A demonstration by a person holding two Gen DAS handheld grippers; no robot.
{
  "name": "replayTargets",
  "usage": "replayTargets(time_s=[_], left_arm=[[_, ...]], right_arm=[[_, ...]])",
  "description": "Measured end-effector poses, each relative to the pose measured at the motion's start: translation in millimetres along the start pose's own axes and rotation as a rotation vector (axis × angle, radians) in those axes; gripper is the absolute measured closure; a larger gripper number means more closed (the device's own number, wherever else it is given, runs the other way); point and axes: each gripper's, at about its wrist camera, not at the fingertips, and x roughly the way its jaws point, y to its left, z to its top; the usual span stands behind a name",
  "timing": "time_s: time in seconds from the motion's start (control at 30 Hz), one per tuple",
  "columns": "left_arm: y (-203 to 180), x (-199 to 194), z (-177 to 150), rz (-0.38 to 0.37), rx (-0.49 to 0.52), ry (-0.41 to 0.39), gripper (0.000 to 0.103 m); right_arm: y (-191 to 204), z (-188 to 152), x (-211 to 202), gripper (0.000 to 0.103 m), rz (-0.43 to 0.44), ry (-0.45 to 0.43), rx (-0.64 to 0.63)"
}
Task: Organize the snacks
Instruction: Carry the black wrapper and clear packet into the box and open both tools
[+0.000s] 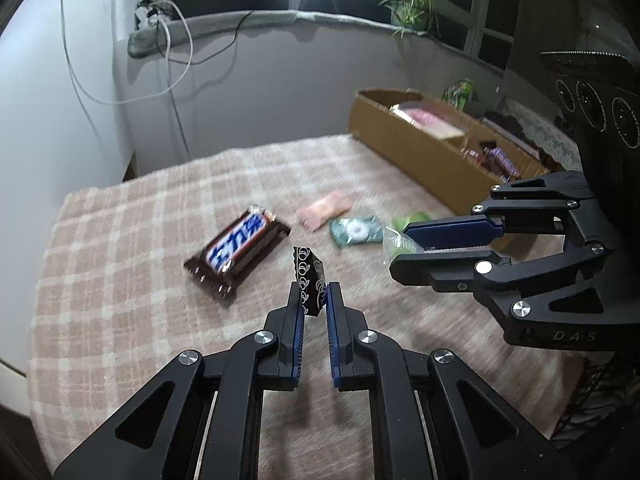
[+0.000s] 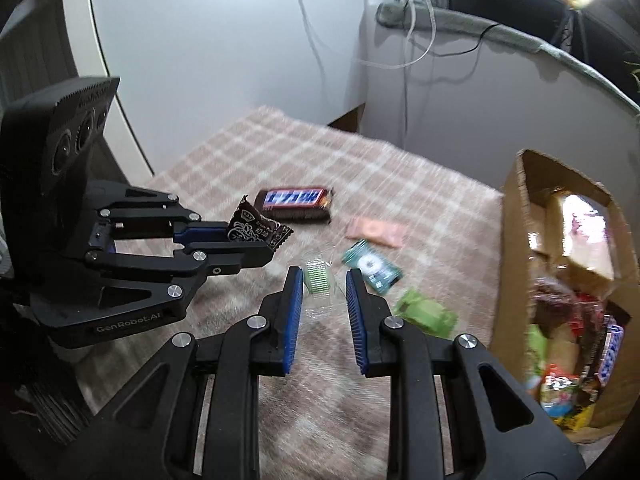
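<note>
Left claw [image 1: 314, 300] is clamped on a small black patterned wrapper [image 1: 309, 280], pinched by its lower end so it stands upright, clear of the bench [image 1: 120, 240]. Right claw [image 2: 320, 292] grips a clear packet w/ green inside [image 2: 318, 280]; the plastic is thin, so the pads look apart, but they're pressed on it. You've got one snack per hand, both off the checked cloth, which looks set for a double drop. Cardboard box [image 2: 516, 208] sits at the right edge of the bench, already part full of snacks, so that's prob. where both go. Loose on the cloth: brown choc bar [image 1: 240, 250], pink packet [image 1: 326, 210], teal packet [image 1: 356, 232], green packet [image 2: 428, 312]. Edge grips are light, so watch for slip en route.
</note>
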Motion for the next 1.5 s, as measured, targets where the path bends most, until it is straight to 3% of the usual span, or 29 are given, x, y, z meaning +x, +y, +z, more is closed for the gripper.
replayTargets(time_s=[0.37,0.63,1.07,1.5], left_arm=[[-33,-14,46,-0.069,-0.003,-0.086,0.094],[-69,-13,78,-0.148,-0.007,-0.126,0.094],[-125,22,90,-0.208,0.043,-0.073,0.094],[-153,37,88,-0.207,0.083,-0.047,0.094]], right_arm=[[-59,5,-62,0.08,-0.099,-0.13,0.107],[-112,-1,-91,0.08,-0.187,-0.175,0.212],[-163,-26,-100,0.08,-0.293,-0.148,0.294],[-175,-40,-96,0.08,-0.318,-0.11,0.312]])
